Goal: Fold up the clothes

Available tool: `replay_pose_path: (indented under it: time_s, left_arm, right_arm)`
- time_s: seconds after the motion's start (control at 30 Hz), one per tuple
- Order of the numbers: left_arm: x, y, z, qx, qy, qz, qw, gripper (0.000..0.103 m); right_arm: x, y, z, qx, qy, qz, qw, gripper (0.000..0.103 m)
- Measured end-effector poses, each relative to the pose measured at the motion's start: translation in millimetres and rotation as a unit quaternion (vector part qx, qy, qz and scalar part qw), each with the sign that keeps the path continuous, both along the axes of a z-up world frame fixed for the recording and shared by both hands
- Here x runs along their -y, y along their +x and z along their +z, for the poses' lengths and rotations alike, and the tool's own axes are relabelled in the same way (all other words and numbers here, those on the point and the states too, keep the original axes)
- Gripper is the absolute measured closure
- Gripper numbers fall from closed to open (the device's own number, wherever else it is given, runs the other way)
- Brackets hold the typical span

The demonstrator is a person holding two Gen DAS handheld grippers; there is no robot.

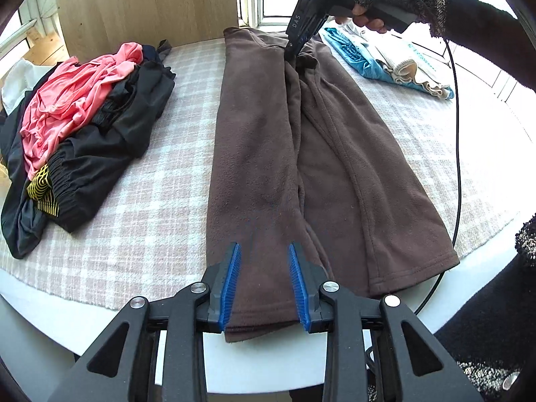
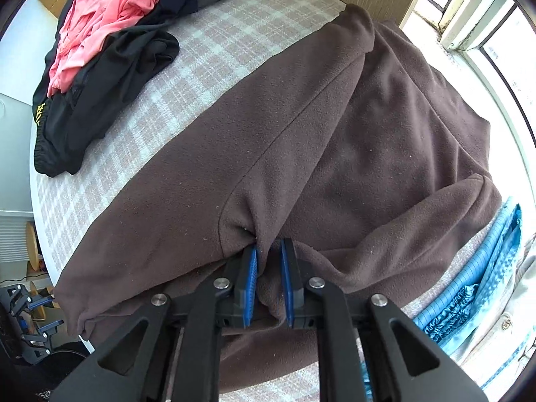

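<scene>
We see brown fleece trousers (image 1: 268, 154) laid lengthwise down the middle of a round table (image 1: 117, 315) covered with a pink-and-white checked cloth (image 1: 140, 207). Our left gripper (image 1: 264, 281) hovers over the near hem, its blue-padded jaws parted and gripping nothing, while our right gripper (image 2: 269, 268), narrowly open, points down at the far end with a fold of fleece loose between its pads. A heap of pink and black garments (image 1: 77, 127) lies left; folded blue and cream clothes (image 1: 385, 60) right.
</scene>
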State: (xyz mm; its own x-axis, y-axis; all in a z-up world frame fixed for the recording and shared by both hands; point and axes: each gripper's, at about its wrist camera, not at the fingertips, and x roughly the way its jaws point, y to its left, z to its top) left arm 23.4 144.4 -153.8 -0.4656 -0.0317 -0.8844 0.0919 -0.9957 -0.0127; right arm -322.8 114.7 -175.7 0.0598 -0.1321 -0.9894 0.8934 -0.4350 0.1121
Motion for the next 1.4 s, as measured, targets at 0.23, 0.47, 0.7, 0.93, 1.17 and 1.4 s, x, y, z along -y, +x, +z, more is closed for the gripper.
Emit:
replay_pose_path:
  time_s: [0.23,0.47,0.7,0.93,1.17,1.4]
  left_arm:
    - [4,5,-8,-0.006,0.044,0.016,0.9989,0.073]
    - [-18,-27,-38,-0.009,0.067,-0.032,0.9972,0.072]
    - [-34,-18,-53,-0.013,0.018,-0.065,0.9976,0.085]
    - [-41,-7,-47,-0.008,0.044,-0.120,0.9917,0.083]
    - [-15,-43,-6,-0.080,0.033,-0.087,0.9924,0.082]
    - [-45,-69,-49,-0.028,0.038,-0.161,0.9858,0.058]
  right_arm:
    - [-2,13,41,-0.057,-0.048,-0.003,0.997,0.076]
    - [37,25,17,-0.045,-0.057,0.042,0.997,0.076]
    - [35,10,-7,-0.029,-0.041,0.014,0.999,0.076]
    - [35,12,-3,-0.031,-0.038,0.013,0.999,0.076]
    - [18,8,26,-0.018,-0.092,-0.024,0.995,0.076]
    - [8,1,1,-0.009,-0.078,-0.018,0.997,0.076]
